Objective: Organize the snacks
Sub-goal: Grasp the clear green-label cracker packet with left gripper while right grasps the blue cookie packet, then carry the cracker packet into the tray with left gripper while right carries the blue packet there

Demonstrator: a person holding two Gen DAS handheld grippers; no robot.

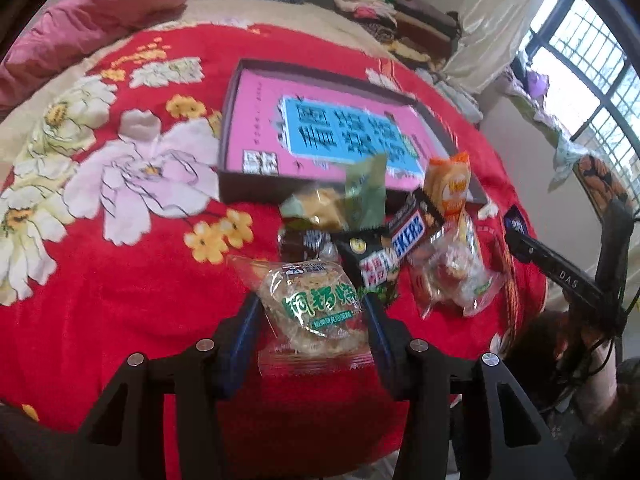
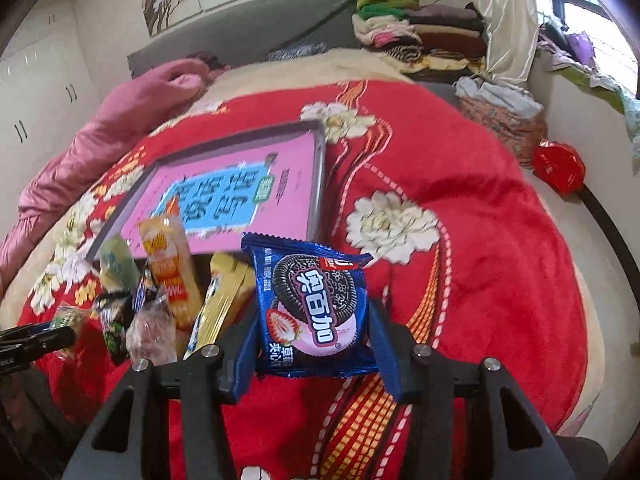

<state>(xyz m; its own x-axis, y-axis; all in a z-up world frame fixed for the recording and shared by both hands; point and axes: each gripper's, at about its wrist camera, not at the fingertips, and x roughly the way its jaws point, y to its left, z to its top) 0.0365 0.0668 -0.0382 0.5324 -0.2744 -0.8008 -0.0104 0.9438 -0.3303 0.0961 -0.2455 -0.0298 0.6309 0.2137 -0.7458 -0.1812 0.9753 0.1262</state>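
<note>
Snacks [image 1: 384,236] sit in a loose heap on the red floral blanket [image 1: 120,300], right against the near edge of the shallow box [image 1: 230,140] with its pink and blue printed floor. In the left wrist view the heap lies at about twelve o'clock from the fingers, the box beyond it in the same direction.

Left gripper [image 1: 314,312] has a catch: its blue pads press on both sides of a clear-wrapped cake with green lettering [image 1: 316,304], jaws drawn in partway, the packet's red-edged seal hanging loose below. Just past it a Snickers bar [image 1: 406,236] lies across the pile, a green sachet [image 1: 366,200] at twelve o'clock, an orange cracker pack [image 1: 448,184] at one o'clock, and a clear bag with red contents [image 1: 452,276] at two o'clock. The other tool's black arm pokes in at three o'clock.

Over to the right wrist view: right gripper [image 2: 316,320] clamps a blue Oreo packet [image 2: 312,308] between its pads, jaws partly closed on the packet's sides, strawberry print facing the camera. The rest of the heap lies at nine to ten o'clock, a gold wrapper [image 2: 224,300] nearest the left finger, and the box at eleven o'clock. A pink quilt [image 2: 120,120] bunches at the far edge of the bed, folded clothes [image 2: 420,36] stacked at one o'clock.
</note>
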